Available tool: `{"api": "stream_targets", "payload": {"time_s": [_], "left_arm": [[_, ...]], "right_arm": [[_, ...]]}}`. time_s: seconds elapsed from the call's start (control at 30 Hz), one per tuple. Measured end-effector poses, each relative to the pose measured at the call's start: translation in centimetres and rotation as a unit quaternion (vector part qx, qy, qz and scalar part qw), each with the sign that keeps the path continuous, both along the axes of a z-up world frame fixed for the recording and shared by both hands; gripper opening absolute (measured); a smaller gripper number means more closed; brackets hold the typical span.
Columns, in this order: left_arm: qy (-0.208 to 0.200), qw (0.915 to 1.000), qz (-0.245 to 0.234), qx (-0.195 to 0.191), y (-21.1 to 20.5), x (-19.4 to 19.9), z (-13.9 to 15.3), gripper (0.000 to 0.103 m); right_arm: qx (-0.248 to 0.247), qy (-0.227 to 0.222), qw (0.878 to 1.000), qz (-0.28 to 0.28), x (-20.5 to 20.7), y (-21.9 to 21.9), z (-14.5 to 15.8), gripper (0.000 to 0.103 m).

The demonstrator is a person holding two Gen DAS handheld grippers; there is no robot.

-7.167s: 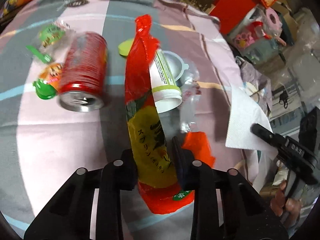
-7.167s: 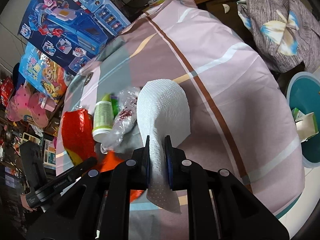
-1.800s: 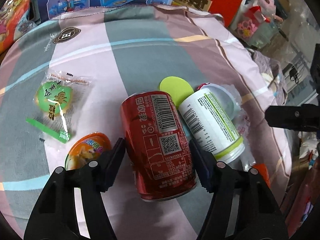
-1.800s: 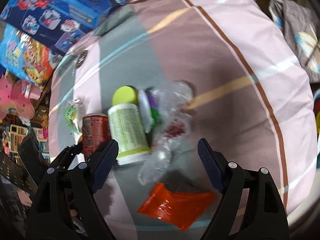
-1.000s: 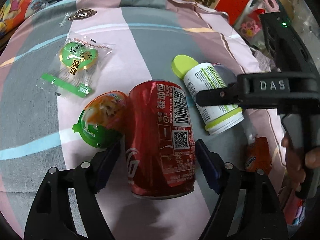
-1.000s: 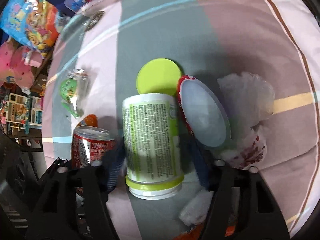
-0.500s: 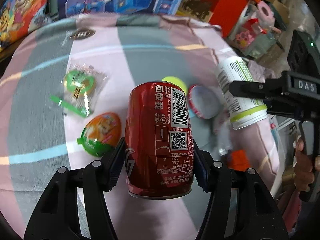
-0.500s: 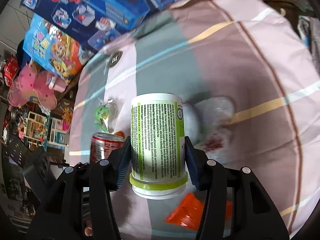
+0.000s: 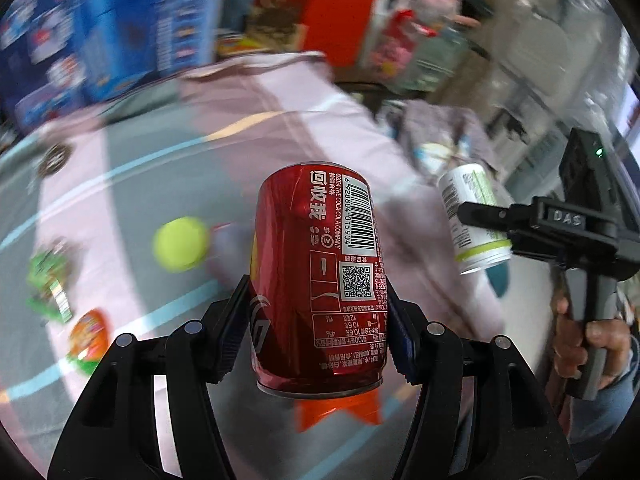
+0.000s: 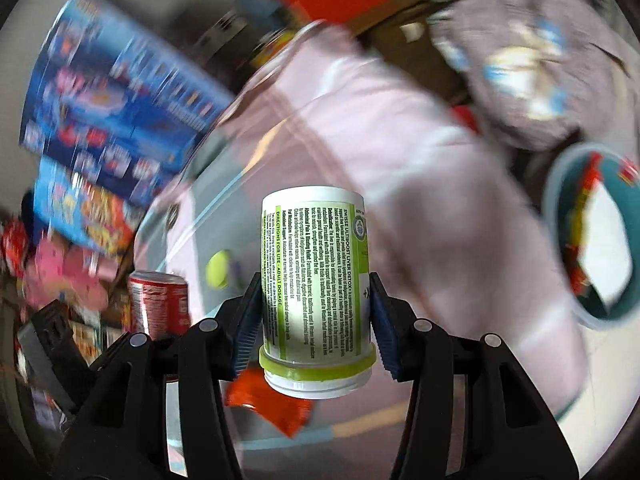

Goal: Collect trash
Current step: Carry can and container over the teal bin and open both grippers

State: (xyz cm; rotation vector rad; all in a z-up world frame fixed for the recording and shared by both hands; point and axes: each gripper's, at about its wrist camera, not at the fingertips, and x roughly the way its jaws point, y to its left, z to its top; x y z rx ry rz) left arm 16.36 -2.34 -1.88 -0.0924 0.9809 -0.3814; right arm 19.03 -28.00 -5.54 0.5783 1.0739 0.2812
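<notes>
The left gripper (image 9: 316, 328) has its jaws clamped on the flanks of a red soda can (image 9: 318, 280), which stands lengthwise between the pads, lifted clear of the bed. The right gripper (image 10: 312, 338) is likewise closed on a white supplement bottle with a green label (image 10: 316, 292), open mouth toward the camera, pads pressing its sides just above the green collar.

Outward from the bottle, in the right wrist view, a teal bin (image 10: 596, 312) sits at about three o'clock, off the edge of the striped bedcover (image 10: 420, 184), with red and white rubbish already inside. That looks like the drop point.

To do this carry well, I would keep both grips firm until each item is over the bin's mouth, let the right hand go first since it seems nearer, and hold the can back so the two grippers do not meet above the rim.

Still on the cover in the left wrist view: a lime-green lid (image 9: 181, 244) at nine o'clock, an orange wrapper (image 9: 336, 410) at six, and jelly cups (image 9: 88, 340) at eight.
</notes>
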Motion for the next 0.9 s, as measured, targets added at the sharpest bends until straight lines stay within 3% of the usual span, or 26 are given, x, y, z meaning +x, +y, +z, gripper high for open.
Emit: {"api": "stream_targets", "payload": {"time_s": [0.2,0.47,0.9], "left_arm": [[0.003,0.9964,-0.084,0.010,-9.4,1.2,0.3,0.062],[0.022,0.9823,-0.180,0.047,-22.2,1.7,-1.2,0.062],[0.064,0.9616,-0.250,0.093,-34.4,3.4,-5.8,0.062]], "right_arm": [[0.015,-0.014,0.995,-0.097,-3.2,-10.3,-0.3,0.048],[0.032,-0.021,0.978,-0.206,-7.9,-22.3,-1.9,0.048],[0.043,0.007,0.968,-0.246,-8.8,-29.1,-5.8,0.048]]}}
